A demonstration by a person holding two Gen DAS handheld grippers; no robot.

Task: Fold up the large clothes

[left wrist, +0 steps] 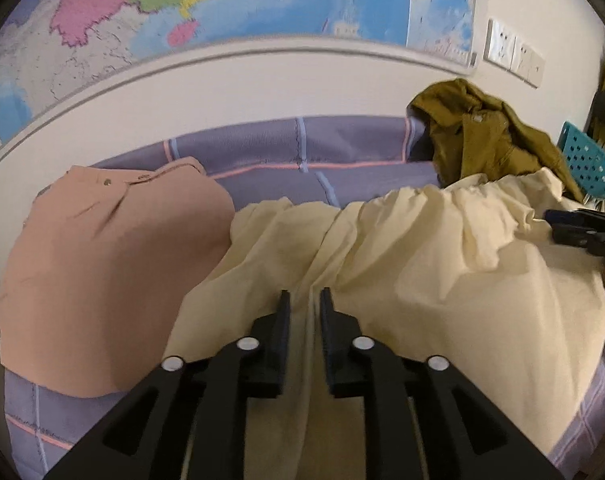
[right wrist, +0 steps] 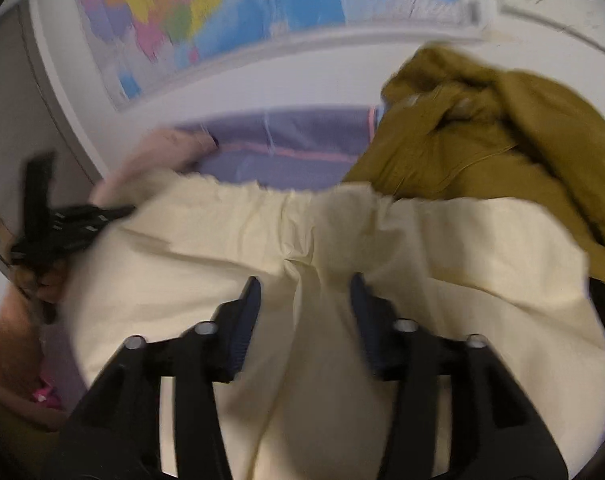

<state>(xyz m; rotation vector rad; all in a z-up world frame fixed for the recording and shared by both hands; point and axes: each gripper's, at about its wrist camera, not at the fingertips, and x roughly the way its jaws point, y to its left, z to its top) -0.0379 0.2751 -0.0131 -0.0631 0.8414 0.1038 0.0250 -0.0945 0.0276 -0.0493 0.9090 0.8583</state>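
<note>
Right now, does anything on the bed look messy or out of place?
Yes. The mustard-coloured garment sits in a crumpled heap at the far right of the bed, against the wall, not folded like the pink garment on the left. The cream garment in front still has a bunched, rumpled waistband.

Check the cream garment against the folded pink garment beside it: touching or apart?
Touching. In the left wrist view the cream garment lies with its left edge overlapping the pink garment, with no purple bedsheet showing between them.
</note>
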